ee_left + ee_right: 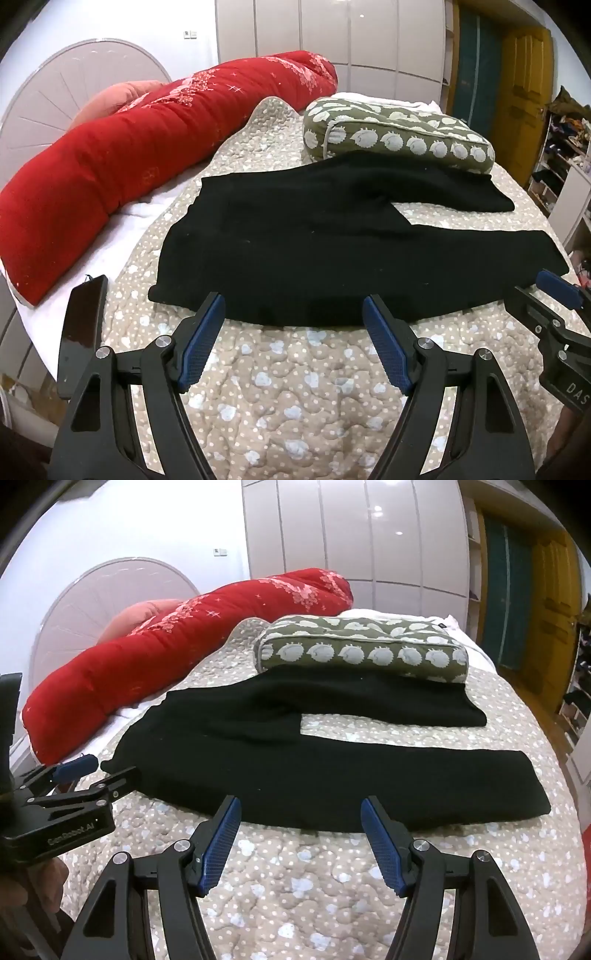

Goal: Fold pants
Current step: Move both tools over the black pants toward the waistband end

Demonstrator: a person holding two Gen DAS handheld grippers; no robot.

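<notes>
Partly under the pillow (362,651), black pants (295,768) lie flat; both tools (293,301) (301,805) gape empty.

One pair of black pants (332,251), two pillows (399,136), one red quilt (147,147), two grippers (293,310).

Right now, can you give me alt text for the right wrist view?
Black pants lie flat and unfolded on a quilted bed, legs apart and pointing right. The open right claw hovers just short of their near edge, holding nothing. Behind lie a green pillow and red bolster; the left claw shows at left.
</notes>
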